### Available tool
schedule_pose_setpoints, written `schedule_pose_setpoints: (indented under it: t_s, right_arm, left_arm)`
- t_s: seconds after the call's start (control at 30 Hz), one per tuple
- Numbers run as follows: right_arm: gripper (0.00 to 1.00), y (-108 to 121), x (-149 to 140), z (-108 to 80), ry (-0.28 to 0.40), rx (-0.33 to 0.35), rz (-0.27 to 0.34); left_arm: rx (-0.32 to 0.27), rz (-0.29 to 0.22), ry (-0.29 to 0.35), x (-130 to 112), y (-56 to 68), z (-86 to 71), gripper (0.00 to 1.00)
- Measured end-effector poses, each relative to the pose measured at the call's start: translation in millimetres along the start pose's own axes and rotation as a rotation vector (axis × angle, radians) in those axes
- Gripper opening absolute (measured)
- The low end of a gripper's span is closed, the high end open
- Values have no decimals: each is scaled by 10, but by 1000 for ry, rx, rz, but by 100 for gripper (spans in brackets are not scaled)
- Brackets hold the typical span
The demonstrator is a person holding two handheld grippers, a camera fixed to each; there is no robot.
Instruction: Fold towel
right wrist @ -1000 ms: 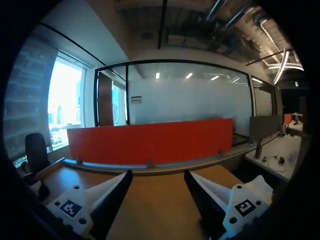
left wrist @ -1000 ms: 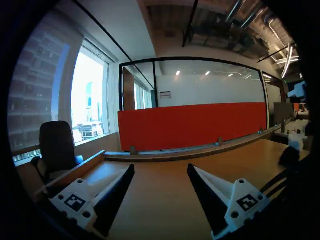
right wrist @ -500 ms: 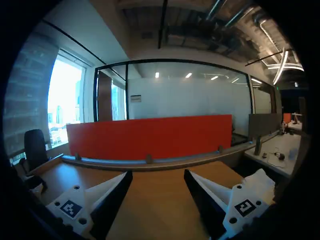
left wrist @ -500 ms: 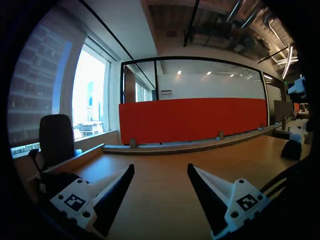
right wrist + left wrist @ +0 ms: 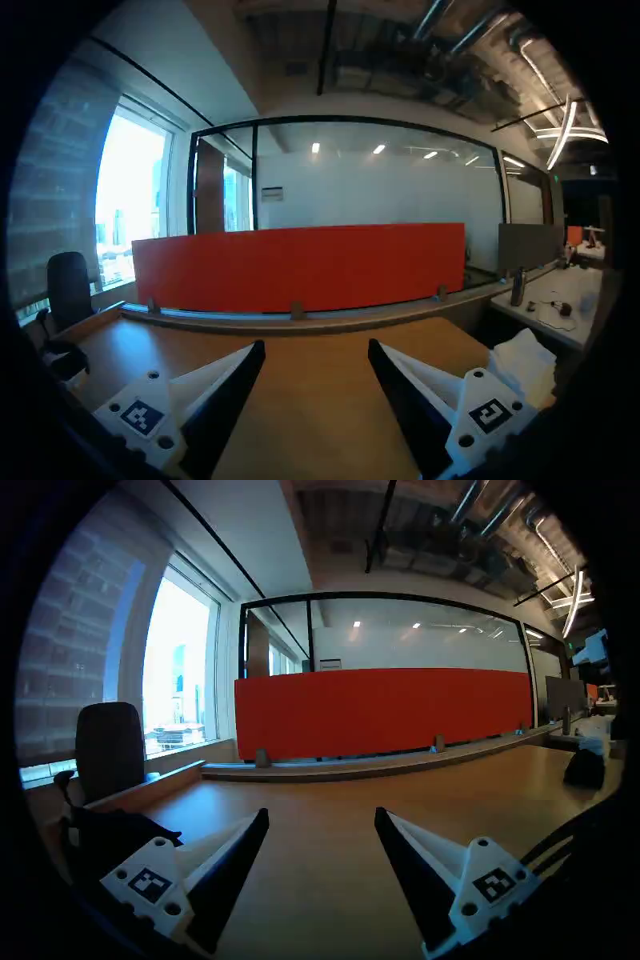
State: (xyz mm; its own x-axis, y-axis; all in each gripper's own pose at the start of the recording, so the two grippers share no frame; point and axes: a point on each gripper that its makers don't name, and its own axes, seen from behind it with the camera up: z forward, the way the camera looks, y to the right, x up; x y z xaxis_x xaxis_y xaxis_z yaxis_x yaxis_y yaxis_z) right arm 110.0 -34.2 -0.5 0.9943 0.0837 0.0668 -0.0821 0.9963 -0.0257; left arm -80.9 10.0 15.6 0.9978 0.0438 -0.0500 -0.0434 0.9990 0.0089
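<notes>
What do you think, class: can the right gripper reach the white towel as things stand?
Probably yes: the right gripper is open, and the white towel lies close beside it at the edge of the desk, with nothing between.

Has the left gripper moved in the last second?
Yes. The left gripper has tipped downward: the red divider sits higher in its view, and more desk shows.

left gripper (image 5: 321, 811): white fingers, black inner faces, black-and-white square tags
right gripper (image 5: 316, 344): same white and black
desk (image 5: 480, 784): warm brown wood, beneath the fingers
divider panel (image 5: 384, 708): plain orange-red, ahead
chair (image 5: 108, 748): black, far left
towel (image 5: 524, 364): white, beside its right finger
</notes>
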Motion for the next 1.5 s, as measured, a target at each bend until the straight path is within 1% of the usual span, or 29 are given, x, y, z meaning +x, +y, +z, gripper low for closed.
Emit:
schedule_pose_setpoints:
  t_s: [0.3, 0.5, 0.7, 0.8, 1.2, 1.3, 1.5]
  right_arm:
    - [100, 26, -21, 31, 2, 2, -5]
    - [100, 5, -64, 39, 0, 7, -20]
    - [100, -1, -55, 45, 2, 8, -22]
    - [100, -2, -44, 38, 1, 8, -23]
    - [100, 5, -29, 48, 8, 14, -31]
    - [100, 38, -20, 69, 13, 17, -37]
    - [100, 217, 72, 100, 47, 11, -24]
  left_arm:
    - [13, -4, -5, -102, -43, -9, 98]
    - [15, -22, -8, -148, -62, -18, 98]
    - [8, -40, -6, -149, -54, -12, 98]
    - [12, -49, -6, -151, -87, -19, 98]
    - [5, -49, -6, -158, -80, -14, 98]
    - [5, -49, -6, -165, -82, -8, 98]
    - [5, -50, -5, -186, -78, -1, 98]
